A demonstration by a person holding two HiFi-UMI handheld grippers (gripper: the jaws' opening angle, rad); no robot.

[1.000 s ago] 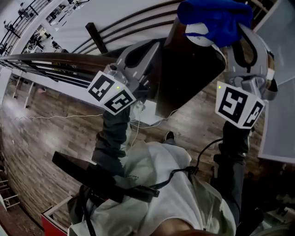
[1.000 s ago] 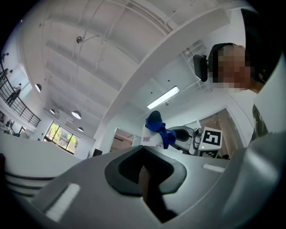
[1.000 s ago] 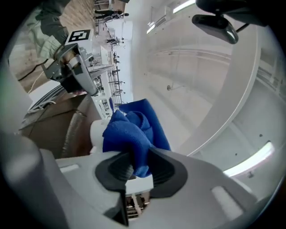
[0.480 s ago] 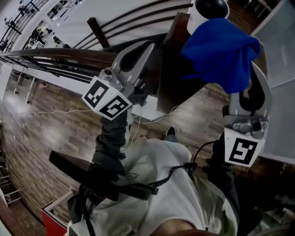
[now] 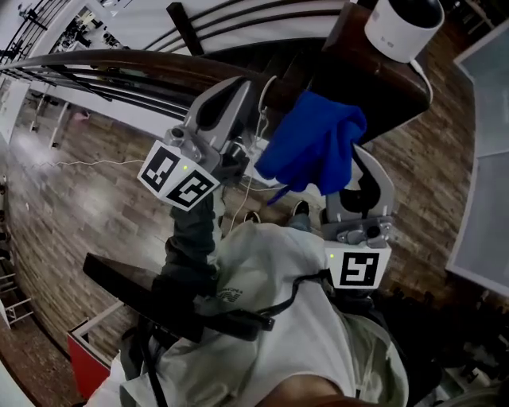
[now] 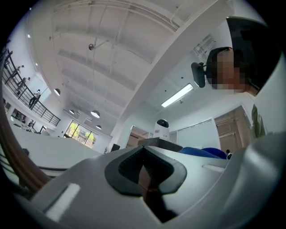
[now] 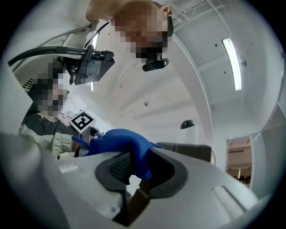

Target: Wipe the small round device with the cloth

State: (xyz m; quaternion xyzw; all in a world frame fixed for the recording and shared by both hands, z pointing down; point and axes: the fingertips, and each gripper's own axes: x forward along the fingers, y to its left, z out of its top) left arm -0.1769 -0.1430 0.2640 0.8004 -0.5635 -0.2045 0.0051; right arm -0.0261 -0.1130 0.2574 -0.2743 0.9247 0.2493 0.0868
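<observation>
The small round device (image 5: 402, 24), white with a black dome, stands on a dark wooden stand (image 5: 374, 79) at the top of the head view. The blue cloth (image 5: 314, 147) hangs bunched below it, clear of the device, with my right gripper (image 5: 334, 171) shut on it. In the right gripper view the cloth (image 7: 120, 143) is pinched between the pads, and the device (image 7: 187, 127) shows beyond. My left gripper (image 5: 238, 119) is raised beside the cloth, jaws together with nothing in them. The left gripper view shows the device (image 6: 161, 127) far ahead.
Curved dark handrails (image 5: 95, 67) run across the upper left, over a wood-plank floor (image 5: 79, 199). A thin white cable (image 5: 103, 163) trails along the floor. A red-edged box (image 5: 91, 358) sits at the lower left, and a glass partition (image 5: 485, 159) at the right.
My right gripper has come down and back from the device with the blue cloth, leaving the device uncovered. The left gripper has stayed in much the same place.
</observation>
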